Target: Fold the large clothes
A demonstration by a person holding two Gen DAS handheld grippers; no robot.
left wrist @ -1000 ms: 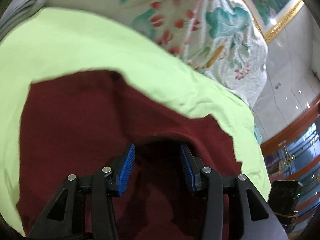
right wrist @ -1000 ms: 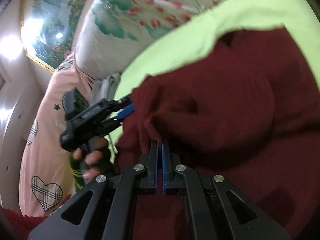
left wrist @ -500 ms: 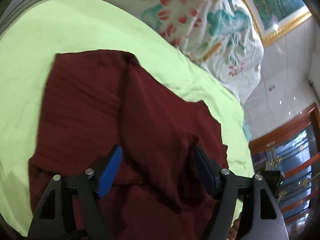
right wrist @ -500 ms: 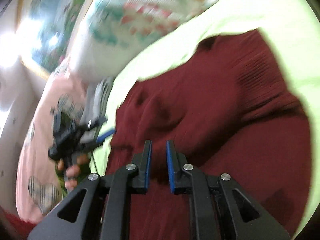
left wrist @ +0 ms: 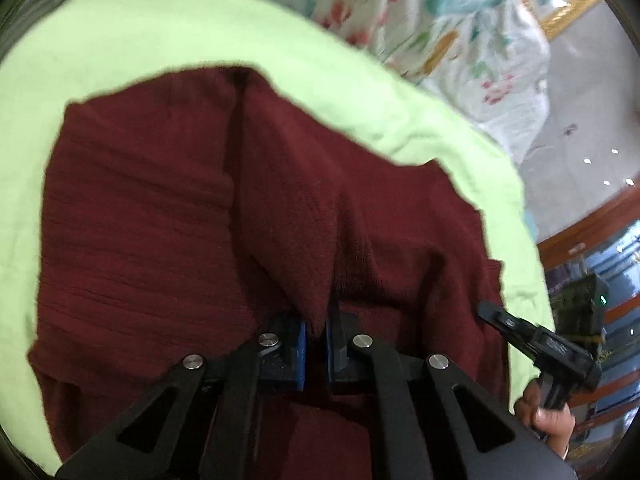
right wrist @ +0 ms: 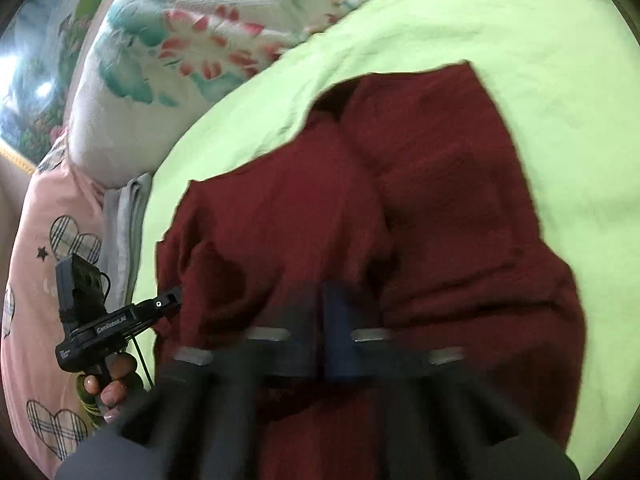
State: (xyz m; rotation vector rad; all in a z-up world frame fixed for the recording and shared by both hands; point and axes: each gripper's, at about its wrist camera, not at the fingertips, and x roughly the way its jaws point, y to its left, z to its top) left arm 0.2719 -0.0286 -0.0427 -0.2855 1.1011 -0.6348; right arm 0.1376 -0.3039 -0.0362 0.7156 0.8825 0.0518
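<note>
My left gripper is clamped on a raised fold of the maroon knit sweater lying on the green sheet (soft, limp, best held at edges); right gripper blurred, state undeterminable.

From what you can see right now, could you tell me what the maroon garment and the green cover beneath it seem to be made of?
Maroon garment: apparently a knit, soft and matte, with ribbed rows showing; fibre unclear.
Green cover: looks like thin woven cloth, matte, finely creased.
</note>
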